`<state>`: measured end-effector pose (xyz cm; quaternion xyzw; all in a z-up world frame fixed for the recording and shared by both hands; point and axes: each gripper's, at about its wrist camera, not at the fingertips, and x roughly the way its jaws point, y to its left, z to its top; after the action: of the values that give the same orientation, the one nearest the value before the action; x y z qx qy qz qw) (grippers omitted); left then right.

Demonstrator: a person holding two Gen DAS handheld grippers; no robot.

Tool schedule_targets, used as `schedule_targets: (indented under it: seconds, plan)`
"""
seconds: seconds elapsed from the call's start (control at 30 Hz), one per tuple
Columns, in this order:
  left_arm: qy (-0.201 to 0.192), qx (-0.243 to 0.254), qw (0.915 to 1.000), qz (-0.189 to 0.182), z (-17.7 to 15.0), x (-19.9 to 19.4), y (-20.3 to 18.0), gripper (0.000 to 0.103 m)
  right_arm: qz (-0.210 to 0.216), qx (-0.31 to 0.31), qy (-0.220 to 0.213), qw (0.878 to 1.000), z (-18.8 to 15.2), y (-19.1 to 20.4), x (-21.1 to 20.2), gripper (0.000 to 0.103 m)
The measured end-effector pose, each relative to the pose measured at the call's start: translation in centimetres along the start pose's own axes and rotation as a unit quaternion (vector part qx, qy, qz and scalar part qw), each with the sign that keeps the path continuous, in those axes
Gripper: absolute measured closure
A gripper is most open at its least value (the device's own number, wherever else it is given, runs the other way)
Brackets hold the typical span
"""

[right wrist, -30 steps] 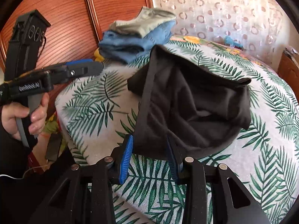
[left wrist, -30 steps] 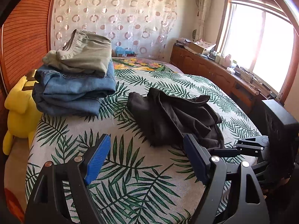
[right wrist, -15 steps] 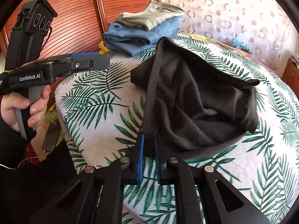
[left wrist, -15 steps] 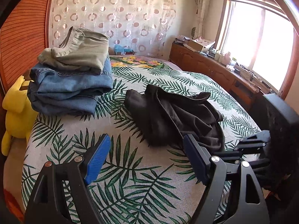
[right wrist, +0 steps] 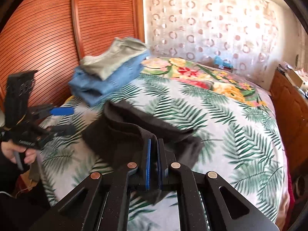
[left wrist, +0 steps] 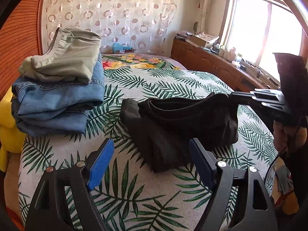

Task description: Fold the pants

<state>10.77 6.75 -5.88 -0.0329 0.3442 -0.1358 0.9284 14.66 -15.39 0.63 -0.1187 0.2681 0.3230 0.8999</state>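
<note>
1. Right gripper (right wrist: 153,144): jaws closed on the waistband edge of the black pants (right wrist: 123,140); the blue pads press the fabric from both sides, and the gripped edge is raised above the bedspread
2. Left gripper (left wrist: 151,155): jaws spread wide, nothing between the blue pads; it hovers over the near part of the bed (left wrist: 134,196), just short of the near end of the pants
3. Black pants (left wrist: 181,123): crumpled heap at the middle of the leaf-print bed. In the left wrist view the right-hand edge is lifted where the right gripper (left wrist: 240,98) clamps it; the remainder rests on the bedspread
4. Folded stack: grey-green pants (left wrist: 67,59) lie on top of folded blue jeans (left wrist: 55,104). The stack sits on the far left corner of the bed, apart from the black pants
5. Yellow plush toy (left wrist: 7,132): beside the bed, at the left edge of the left wrist view, below the stack
6. Surroundings: wooden slatted wardrobe door (right wrist: 57,38) behind the stack, circle-pattern curtain (left wrist: 115,19) beyond the bed, wooden sideboard (left wrist: 211,61) under the window at the right
7. Right wrist view: blurred; fine fabric detail cannot be determined
</note>
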Motion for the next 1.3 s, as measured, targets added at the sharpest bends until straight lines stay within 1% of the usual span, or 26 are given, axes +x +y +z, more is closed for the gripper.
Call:
schedule_targets:
  seconds: [0.17,0.37,0.4,0.43,0.6,0.73,0.8,0.87,0.97,1.03,1.07,1.1,1.2,1.3]
  plan:
    - [0.008,0.01,0.9999,0.002,1.5,1.6,-0.1,0.022,-0.012,-0.002,0.007,1.0,1.9,-1.0,2.8,0.098]
    - [0.017,0.01,0.9998,0.006,2.4,3.1,0.3,0.022,-0.02,0.007,-0.002,1.0,3.3,-2.7,4.6,0.099]
    - [0.018,0.01,0.9998,0.007,2.5,3.3,0.3,0.022,-0.029,0.007,-0.002,1.0,3.2,-3.2,4.8,0.099]
    - [0.02,0.008,0.9997,0.006,2.7,3.6,0.5,0.022,-0.037,0.007,0.001,0.999,3.2,-3.5,5.3,0.099]
    - [0.034,0.012,0.9993,0.01,3.9,5.2,0.6,0.023,-0.037,0.013,0.025,0.999,3.2,-4.6,7.9,0.1]
    - [0.038,0.012,0.9991,0.012,4.7,6.1,0.6,0.025,-0.028,0.017,0.023,0.999,3.7,-5.2,8.6,0.1]
    - [0.038,0.009,0.9991,0.014,5.0,6.5,0.6,0.029,-0.023,0.018,0.024,0.999,3.8,-5.5,9.0,0.1]
    - [0.042,0.008,0.9988,0.023,5.2,7.1,0.5,0.035,-0.021,0.02,0.029,0.999,3.8,-5.8,9.6,0.1]
    - [0.055,0.0,0.998,0.031,5.0,7.8,0.8,0.037,-0.012,0.036,0.028,0.999,3.6,-6.3,9.9,0.099]
    - [0.056,-0.006,0.998,0.028,4.9,7.7,1.1,0.038,-0.01,0.048,0.026,0.998,3.5,-6.6,9.6,0.097]
    - [0.054,-0.006,0.9982,0.027,4.8,7.5,1.1,0.039,-0.008,0.054,0.024,0.998,3.4,-6.8,9.4,0.093]
    - [0.05,-0.004,0.9983,0.027,4.7,7.2,1.0,0.039,-0.01,0.058,0.022,0.998,3.3,-6.7,9.0,0.088]
    - [0.041,-0.002,0.9988,0.025,4.5,6.2,0.7,0.04,-0.014,0.068,0.018,0.997,2.9,-7.0,7.9,0.078]
    - [0.032,-0.003,0.9993,0.018,4.2,5.0,0.4,0.043,-0.018,0.07,0.016,0.997,2.4,-6.7,6.8,0.076]
